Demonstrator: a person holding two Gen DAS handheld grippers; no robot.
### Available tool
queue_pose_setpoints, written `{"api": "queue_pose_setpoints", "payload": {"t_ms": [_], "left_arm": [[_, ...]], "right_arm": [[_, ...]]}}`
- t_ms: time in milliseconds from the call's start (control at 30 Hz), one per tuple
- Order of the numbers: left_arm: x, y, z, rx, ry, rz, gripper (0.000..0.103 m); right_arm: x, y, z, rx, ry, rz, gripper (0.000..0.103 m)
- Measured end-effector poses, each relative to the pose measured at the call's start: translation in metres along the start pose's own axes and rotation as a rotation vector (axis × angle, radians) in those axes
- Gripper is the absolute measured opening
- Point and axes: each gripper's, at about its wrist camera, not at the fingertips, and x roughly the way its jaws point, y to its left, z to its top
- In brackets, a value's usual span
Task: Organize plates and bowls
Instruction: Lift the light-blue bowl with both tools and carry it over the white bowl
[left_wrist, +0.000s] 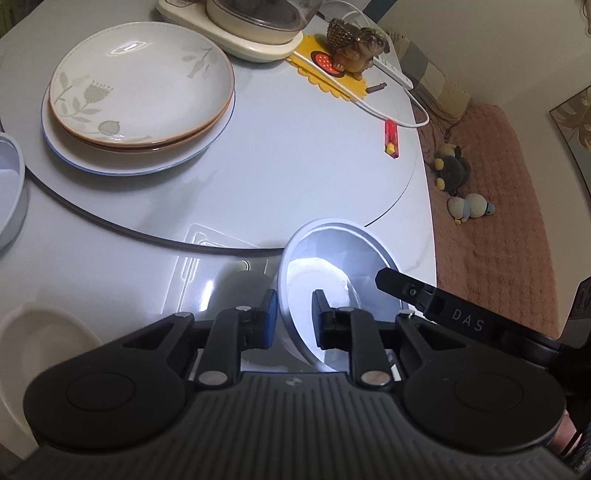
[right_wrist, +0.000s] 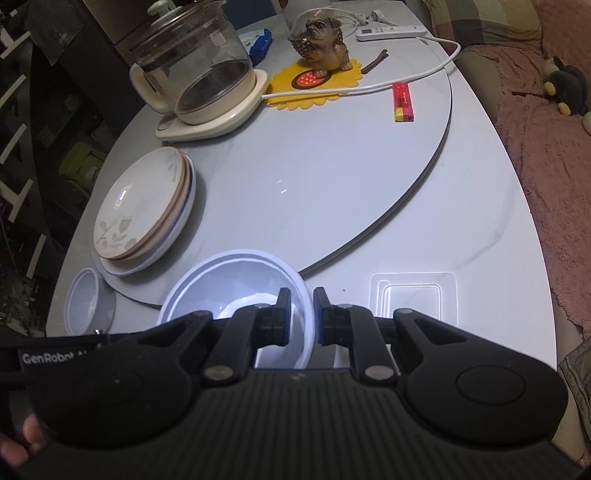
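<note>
Two hand-held grippers pinch opposite sides of one white bowl (right_wrist: 236, 291) over the near edge of a white marble-look table (right_wrist: 480, 229). The left gripper (left_wrist: 293, 314) has one finger inside and one outside the bowl's left wall; the right gripper (right_wrist: 301, 314) clamps the right rim the same way, jaws pressed tight on it. Whether the bowl's base touches the table can't be told: the gripper bodies hide its lower part in both views. Only a bit of the person shows, a fingertip at the left corner of the right wrist view. On the round turntable (right_wrist: 332, 192) sits a stack of plates (left_wrist: 140, 96), floral one on top, w/ a glass kettle on its base (right_wrist: 199, 85) behind, top cut off in the left view. A small white bowl (right_wrist: 83, 299) stands left of the held one; another pale dish (left_wrist: 44, 350) is half-hidden by the left gripper. Also on the table: dog figurine (right_wrist: 325, 40) on a yellow mat, red lighter (right_wrist: 402, 99), remote, white cable. Beyond the table, a pink blanket (left_wrist: 491, 206) w/ plush toys (left_wrist: 454, 170); left of it, dark and hard to read.
</note>
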Motion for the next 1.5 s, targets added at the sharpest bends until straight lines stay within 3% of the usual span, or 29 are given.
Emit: {"api": "queue_pose_setpoints", "payload": {"t_ms": [367, 667, 933, 1267, 1500], "left_arm": [[-0.066, -0.007, -0.008, 0.015, -0.029, 0.013, 0.023], [-0.101, 0.005, -0.021, 0.046, -0.062, -0.011, 0.023], [-0.134, 0.042, -0.028, -0.030, -0.129, 0.029, 0.024], [-0.163, 0.105, -0.036, -0.209, -0.207, 0.083, 0.024], [-0.159, 0.144, -0.051, -0.291, -0.194, 0.147, 0.024]], "right_arm": [[-0.048, 0.024, 0.000, 0.028, 0.010, 0.061, 0.016], [-0.074, 0.050, -0.011, 0.023, -0.032, 0.073, 0.016], [-0.063, 0.087, -0.019, -0.062, 0.013, 0.135, 0.016], [-0.033, 0.148, -0.029, -0.230, 0.092, 0.179, 0.016], [-0.008, 0.184, -0.044, -0.335, 0.160, 0.191, 0.016]]}}
